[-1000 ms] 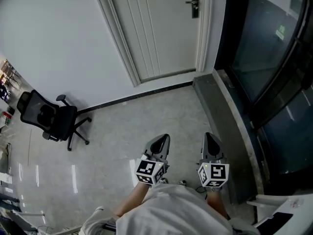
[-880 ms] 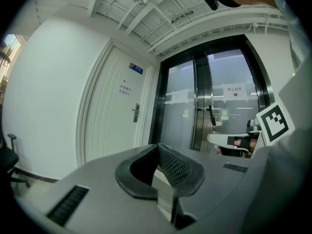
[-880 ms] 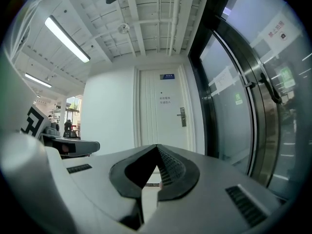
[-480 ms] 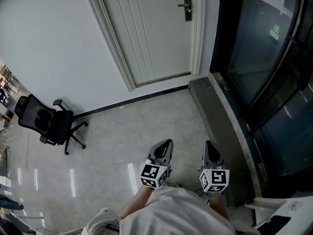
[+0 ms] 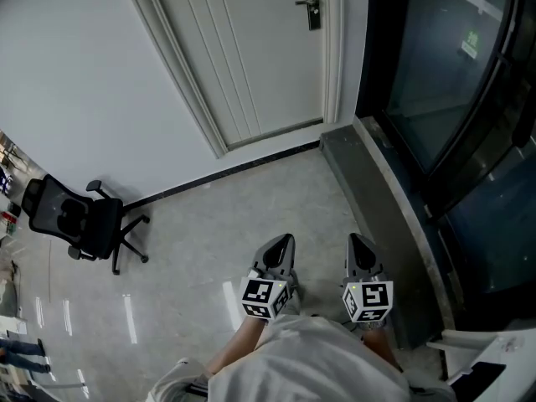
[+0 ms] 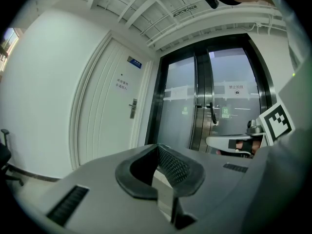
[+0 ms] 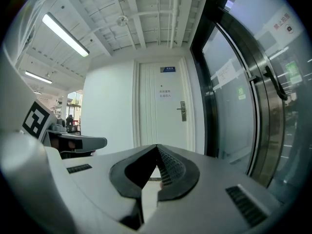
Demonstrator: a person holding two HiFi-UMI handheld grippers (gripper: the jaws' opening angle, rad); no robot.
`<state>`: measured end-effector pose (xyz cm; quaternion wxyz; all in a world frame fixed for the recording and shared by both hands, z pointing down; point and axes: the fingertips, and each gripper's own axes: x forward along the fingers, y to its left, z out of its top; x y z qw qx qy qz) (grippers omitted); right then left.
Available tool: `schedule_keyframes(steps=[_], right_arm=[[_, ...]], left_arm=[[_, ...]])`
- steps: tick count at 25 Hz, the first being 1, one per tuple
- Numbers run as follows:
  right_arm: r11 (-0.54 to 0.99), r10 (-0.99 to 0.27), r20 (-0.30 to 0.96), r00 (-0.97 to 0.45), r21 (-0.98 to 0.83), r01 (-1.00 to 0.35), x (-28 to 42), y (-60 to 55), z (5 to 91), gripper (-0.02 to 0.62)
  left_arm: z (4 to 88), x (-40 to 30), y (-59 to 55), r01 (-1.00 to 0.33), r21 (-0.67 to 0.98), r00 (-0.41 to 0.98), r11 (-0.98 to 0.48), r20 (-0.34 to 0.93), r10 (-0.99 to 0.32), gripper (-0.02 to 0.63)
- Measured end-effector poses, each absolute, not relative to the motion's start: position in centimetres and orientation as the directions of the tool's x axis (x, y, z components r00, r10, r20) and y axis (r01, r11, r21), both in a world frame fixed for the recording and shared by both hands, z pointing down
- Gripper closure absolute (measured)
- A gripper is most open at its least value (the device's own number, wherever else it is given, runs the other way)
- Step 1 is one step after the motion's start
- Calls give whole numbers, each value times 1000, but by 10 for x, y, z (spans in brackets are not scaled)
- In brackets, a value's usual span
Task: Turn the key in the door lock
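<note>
My left hand-held gripper (image 5: 283,243): jaws pressed together, tips meeting, nothing between them. It points toward 12 o'clock, close to level.
My right hand-held gripper (image 5: 358,241): jaws pressed together and empty. It sits near the left one, at its 3 o'clock.
Door lock (image 5: 311,4): on the right edge of the white door (image 5: 251,57), at 12 o'clock from both grippers and well apart from them.
Key: too small to make out in any view. Neither gripper carries one.
Stone ledge (image 5: 381,199): runs from 12 to 3 o'clock just beside my right gripper, below the glass doors (image 5: 444,65).
Office chair (image 5: 79,216): at 10 o'clock, well apart, off my path.
Risk, closed arrival: if I reach the lock with the jaws pressed together, the tips will likely knock the key instead of taking it. Cause: not spreading them before the final approach.
Risk, drift toward 3 o'clock: my right gripper or foot could catch the ledge.
Risk, skewed pinch: a grip off the key's axis may slip or lever the key when I turn.
Risk, no key present: the turn cannot be made.
</note>
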<state>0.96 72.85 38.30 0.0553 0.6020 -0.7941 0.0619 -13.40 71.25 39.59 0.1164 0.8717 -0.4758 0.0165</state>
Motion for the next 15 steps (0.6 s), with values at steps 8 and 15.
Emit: schedule_keyframes(steps=[8,15], right_arm=[[241,-958,160,-240,-11,-970,-2,649,379,595],[179,-972,157,-177,-5,-984,-9,577,374,595]], left_arm=[[391,-143,627,-812,181,579,-556,119,-807,595],[381,-153,547,-777,165,627,-608,108,-772,595]])
